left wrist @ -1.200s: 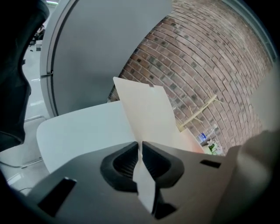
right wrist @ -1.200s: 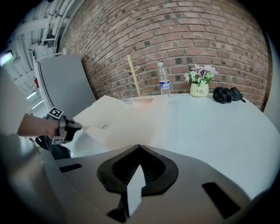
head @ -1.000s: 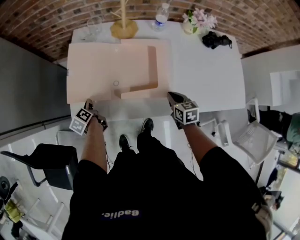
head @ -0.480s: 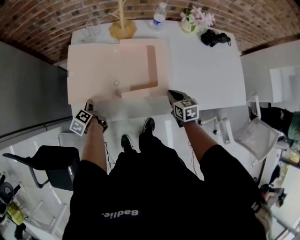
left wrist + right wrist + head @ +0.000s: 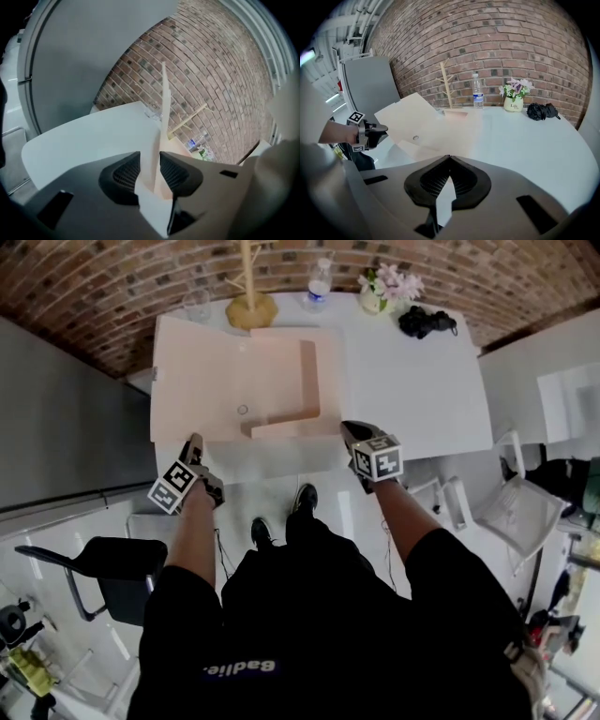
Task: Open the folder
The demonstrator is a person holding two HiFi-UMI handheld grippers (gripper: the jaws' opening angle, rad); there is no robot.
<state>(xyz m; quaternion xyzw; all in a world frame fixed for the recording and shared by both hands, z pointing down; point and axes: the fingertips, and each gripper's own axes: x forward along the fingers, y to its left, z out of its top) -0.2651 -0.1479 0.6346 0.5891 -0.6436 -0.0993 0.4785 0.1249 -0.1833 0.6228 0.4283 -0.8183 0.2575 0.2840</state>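
Head view: pink folder (image 5: 225,381) on white table (image 5: 422,390) before brick wall (image 5: 487,277).

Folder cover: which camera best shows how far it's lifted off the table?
Right gripper view: the folder cover shows side-on, slanting up from the table toward the left gripper. Head view looks down on it, so the lift flattens out. Left gripper view sees only its edge between jaws that have just been opening.

The folder (image 5: 234,381) is matt card (table (image 5: 422,399) smooth, wall (image 5: 94,287) rough brick).
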